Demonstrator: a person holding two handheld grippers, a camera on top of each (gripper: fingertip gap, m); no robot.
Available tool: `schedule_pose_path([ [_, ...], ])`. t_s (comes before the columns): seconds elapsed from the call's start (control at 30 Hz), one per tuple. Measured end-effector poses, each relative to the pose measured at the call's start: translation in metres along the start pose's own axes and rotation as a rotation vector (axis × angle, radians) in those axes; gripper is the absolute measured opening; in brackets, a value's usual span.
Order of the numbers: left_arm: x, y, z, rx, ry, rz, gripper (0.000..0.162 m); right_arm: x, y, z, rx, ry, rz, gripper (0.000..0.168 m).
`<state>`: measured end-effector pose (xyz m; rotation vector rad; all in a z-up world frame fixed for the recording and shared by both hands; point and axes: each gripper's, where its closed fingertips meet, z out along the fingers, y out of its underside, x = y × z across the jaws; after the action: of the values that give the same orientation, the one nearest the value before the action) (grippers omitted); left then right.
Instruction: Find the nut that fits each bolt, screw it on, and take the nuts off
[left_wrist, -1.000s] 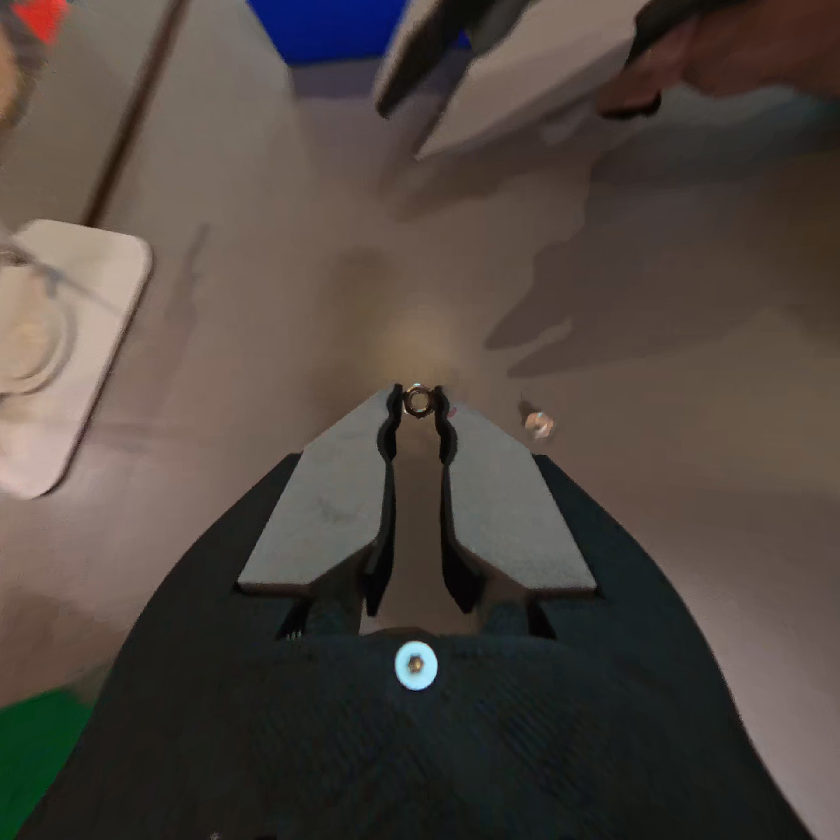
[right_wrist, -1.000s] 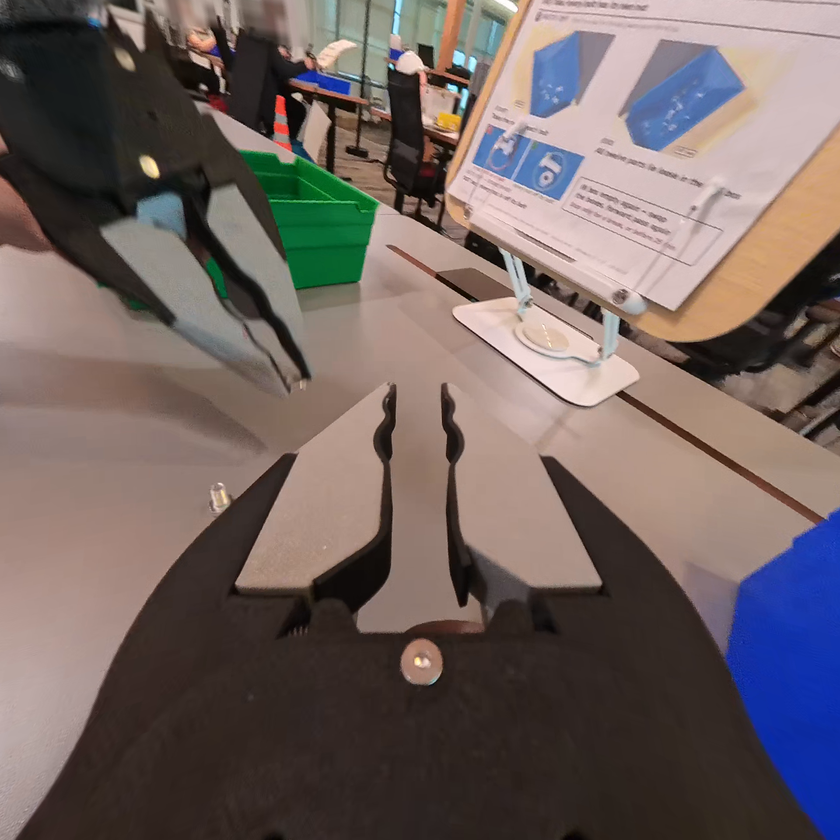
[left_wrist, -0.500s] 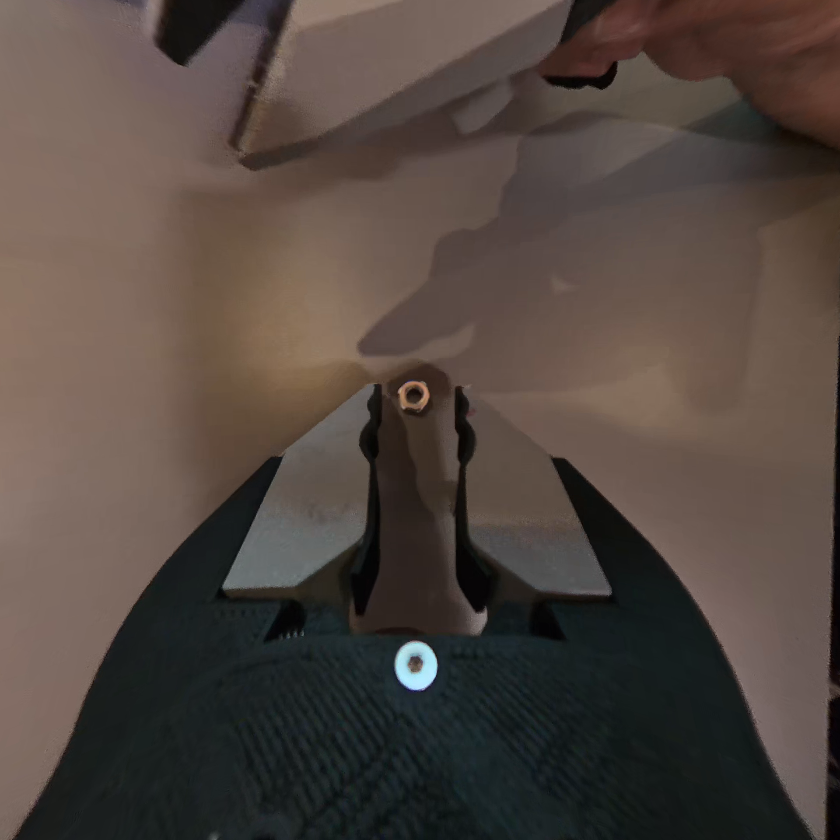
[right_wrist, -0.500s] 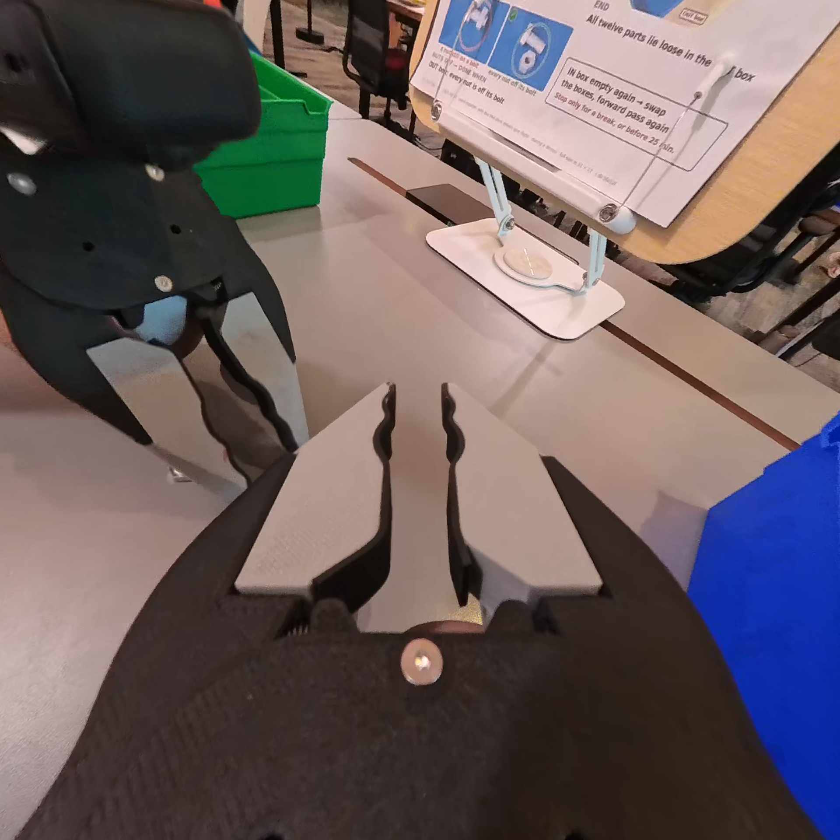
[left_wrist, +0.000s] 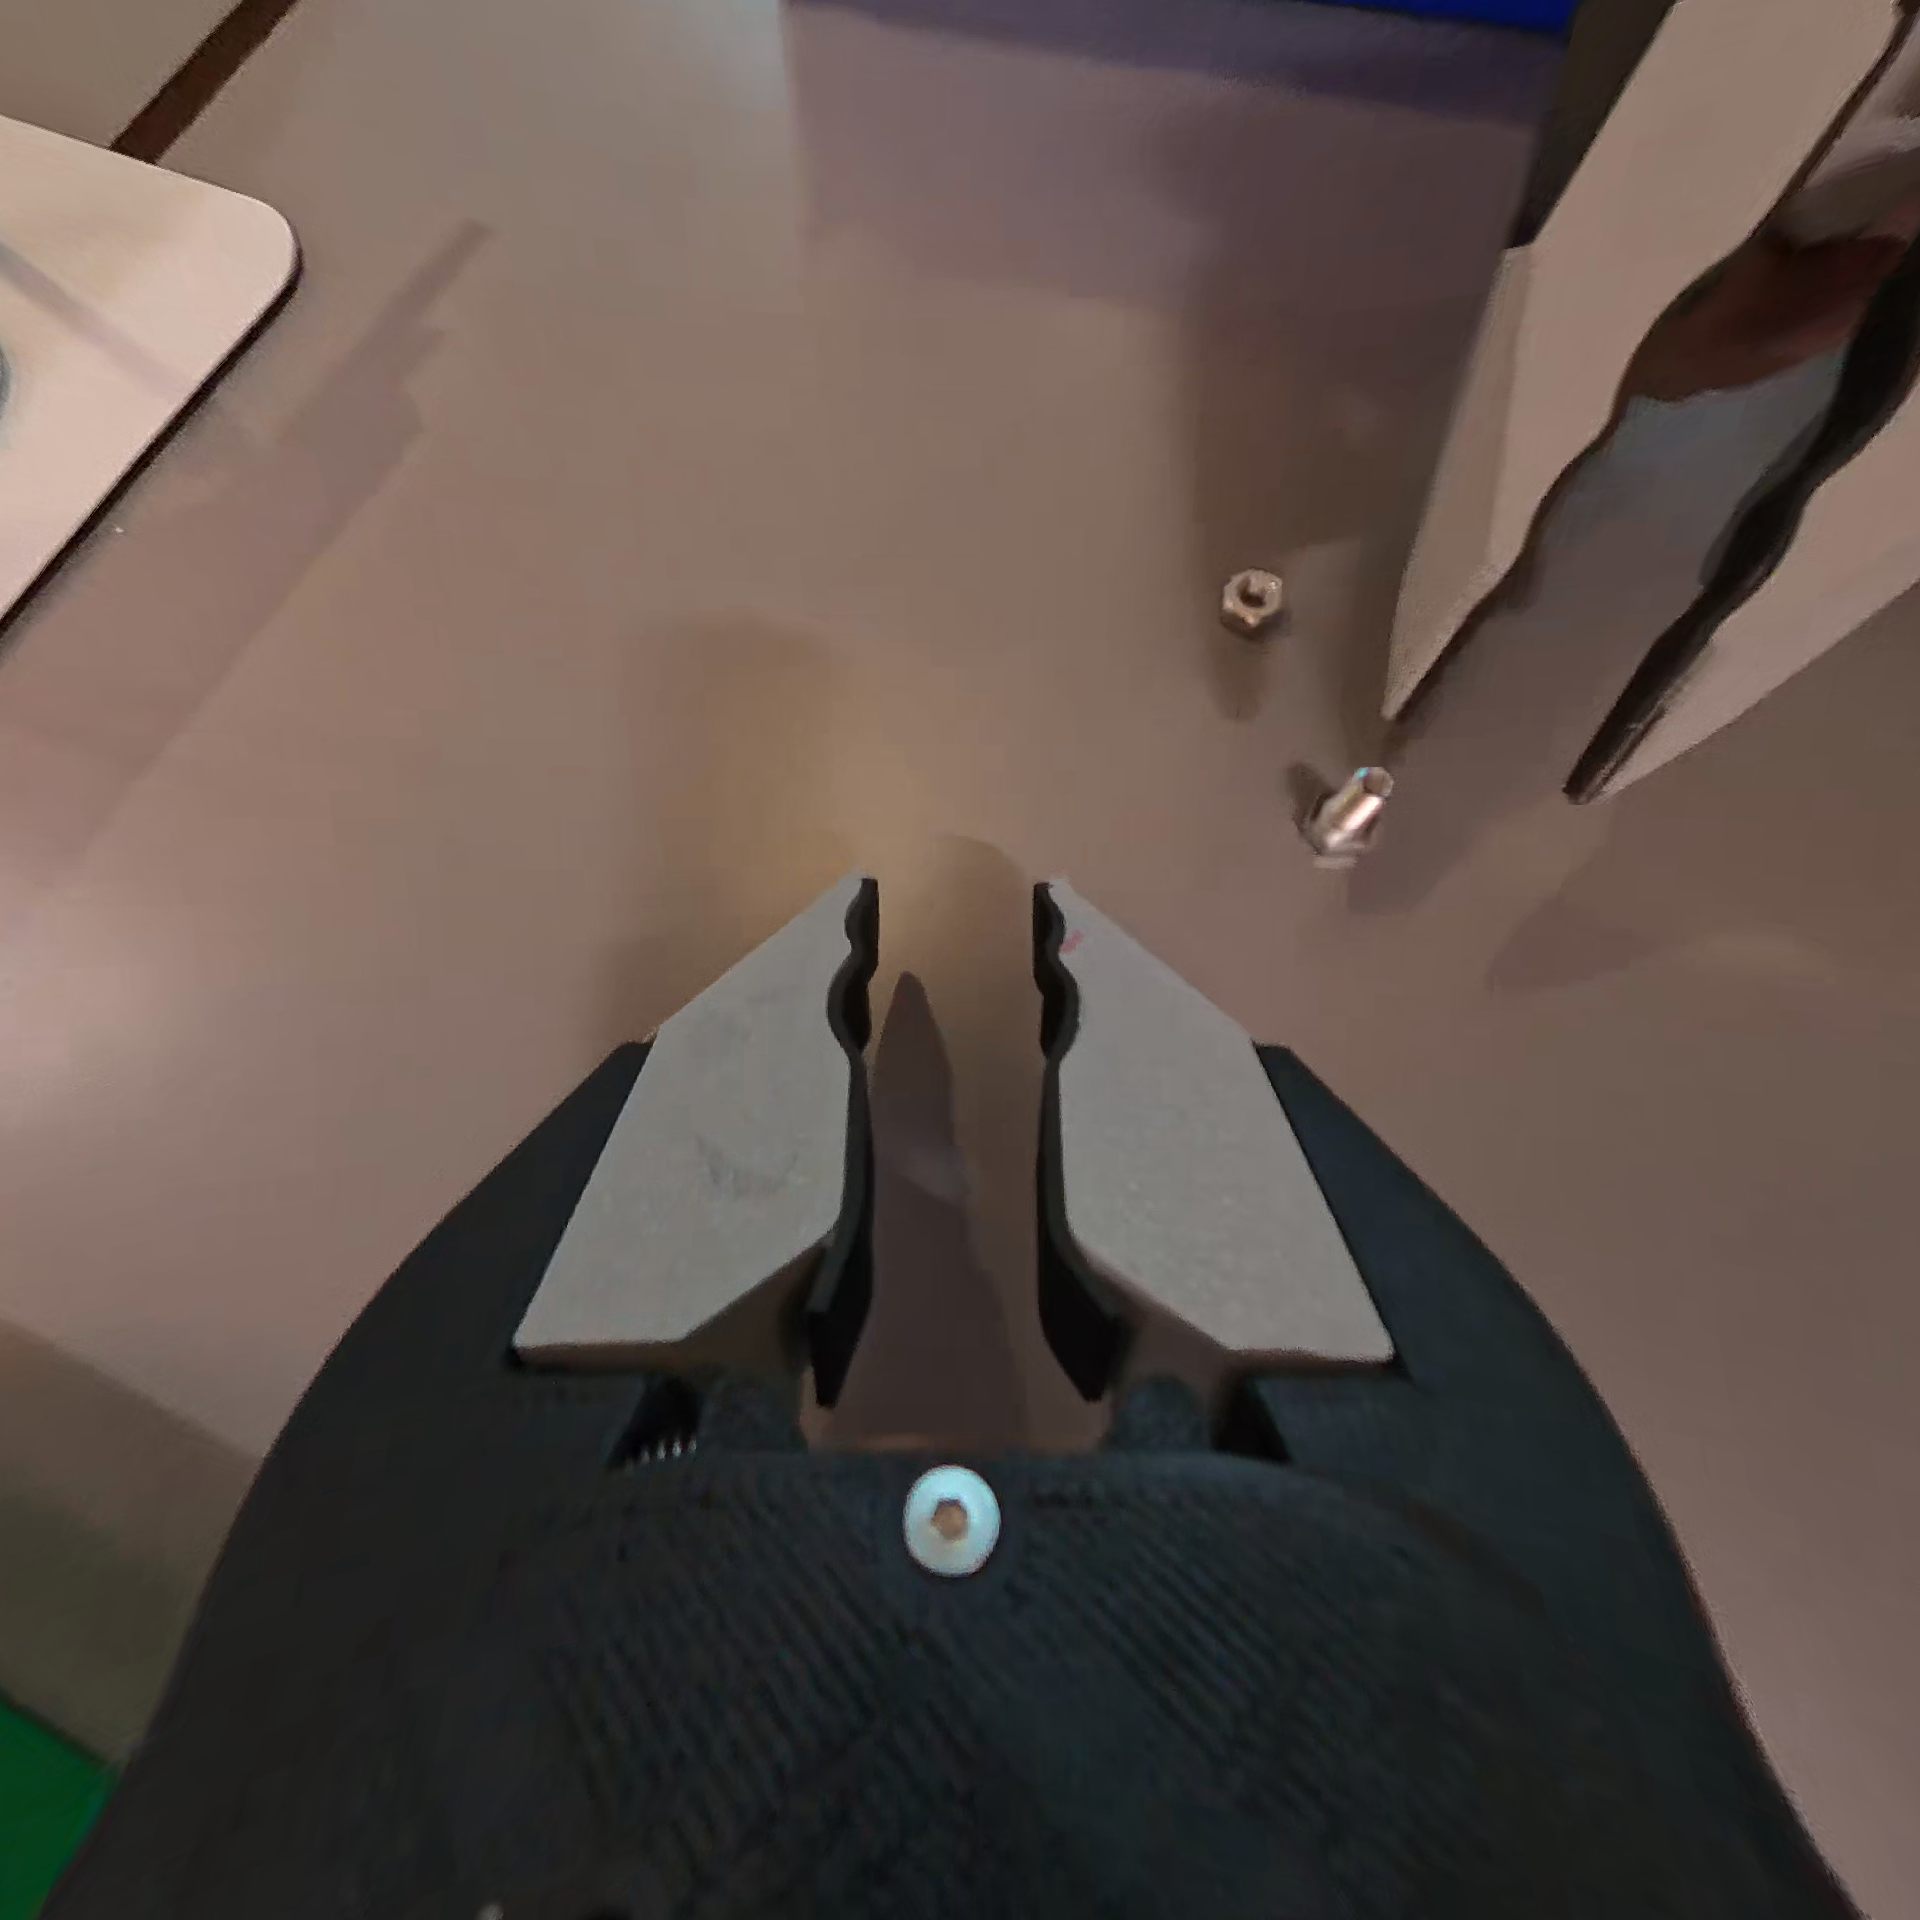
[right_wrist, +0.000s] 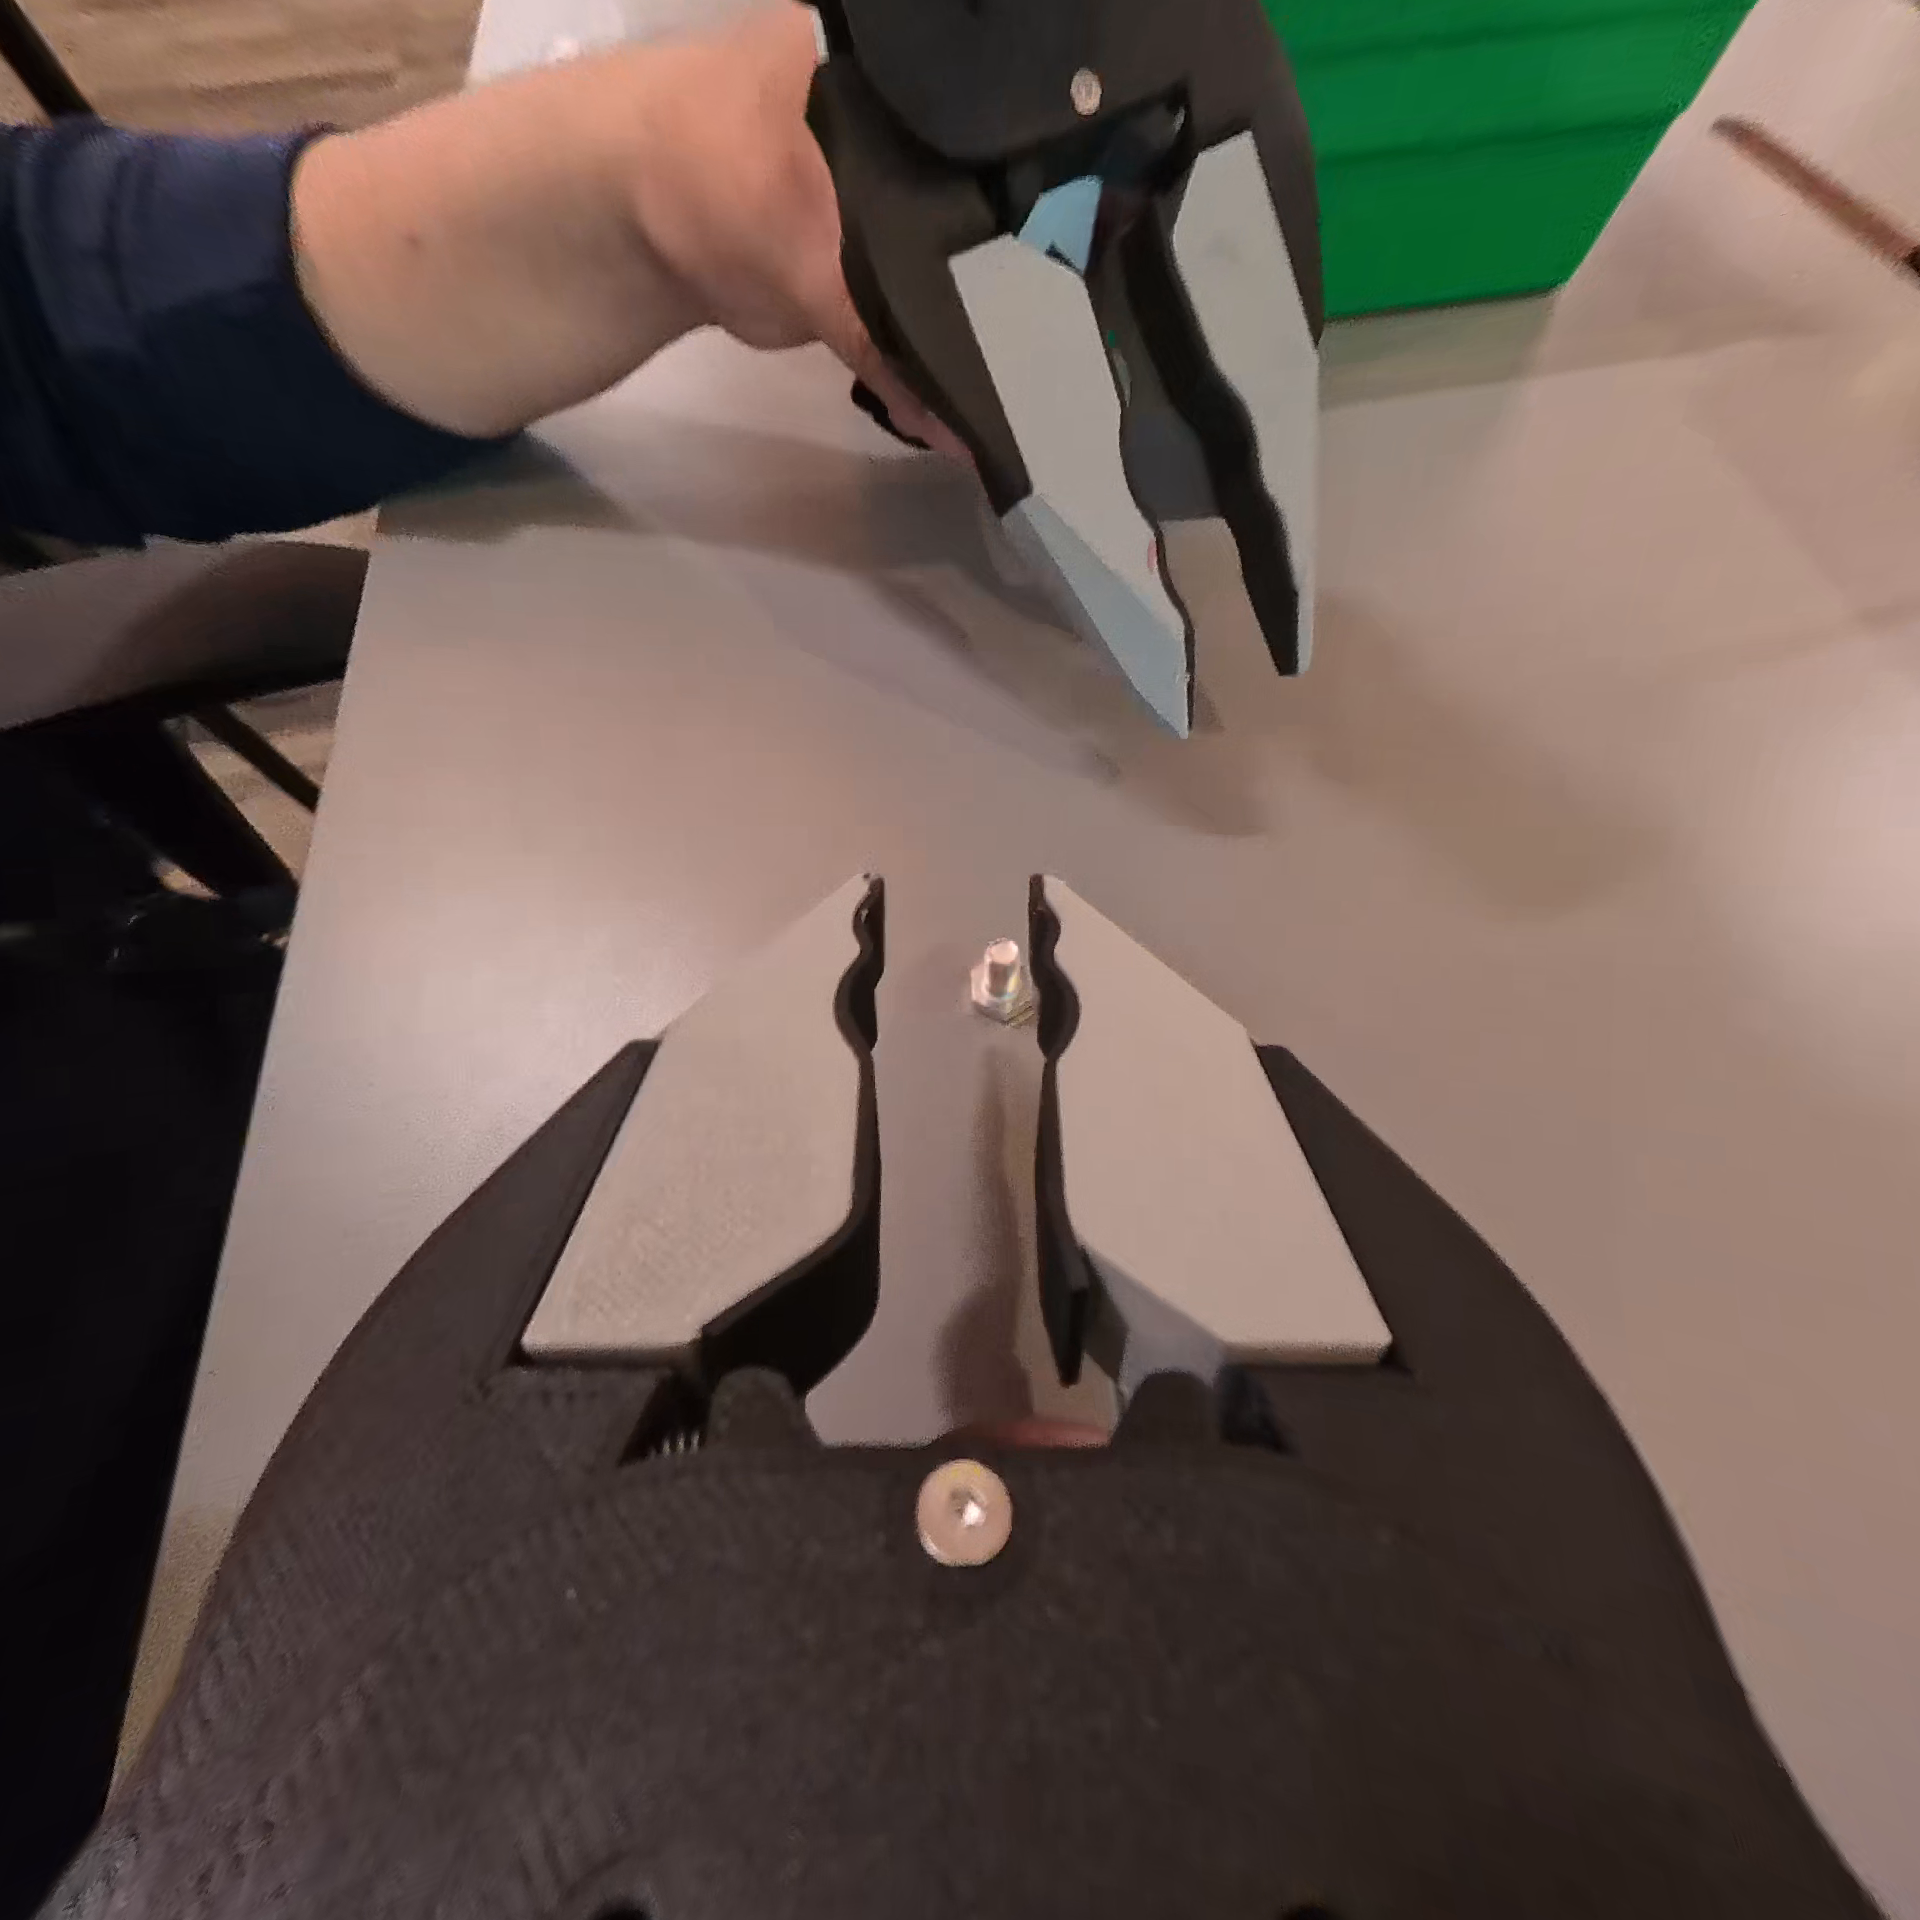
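My left gripper (left_wrist: 954, 904) is open and empty above the grey table (left_wrist: 623, 623). A small metal nut (left_wrist: 1252, 603) lies on the table ahead and to its right. A short bolt (left_wrist: 1345, 816) stands head down near the nut. My right gripper (right_wrist: 954, 899) is open, and the bolt (right_wrist: 1000, 982) shows between its fingers, close to the right pad (right_wrist: 1049, 997), with nothing pressing on it. In the left wrist view the right gripper (left_wrist: 1486, 758) hovers just beyond the bolt. In the right wrist view the left gripper (right_wrist: 1231, 691) hangs open above the table farther off.
A white stand base (left_wrist: 125, 343) lies at the far left. A green bin (right_wrist: 1455, 156) stands behind the left gripper. A person's hand (right_wrist: 623, 239) and dark blue sleeve (right_wrist: 135, 332) hold the left gripper. The table's edge (right_wrist: 322, 831) runs down the left. The right tips stand about 6 cm off the small metal nut (left_wrist: 1252, 603).
My left gripper was shut on the nut, opened over the table and drew away, leaving the nut lying there. My right gripper swung round over the bolt and opened a little wider.
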<state>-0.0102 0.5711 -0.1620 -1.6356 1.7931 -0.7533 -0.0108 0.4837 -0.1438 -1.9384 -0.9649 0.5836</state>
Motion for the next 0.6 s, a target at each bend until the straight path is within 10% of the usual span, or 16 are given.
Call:
schedule_pose_path([
  [0.17, 0.032, 0.003, 0.007, -0.019, 0.134, 0.023, 0.028, 0.005, 0.016, 0.012, -0.079, 0.025, 0.003, 0.000],
  [0.6, 0.054, 0.009, 0.016, -0.059, 0.203, 0.073, 0.030, 0.002, -0.005, -0.012, 0.054, -0.060, 0.077, 0.017],
])
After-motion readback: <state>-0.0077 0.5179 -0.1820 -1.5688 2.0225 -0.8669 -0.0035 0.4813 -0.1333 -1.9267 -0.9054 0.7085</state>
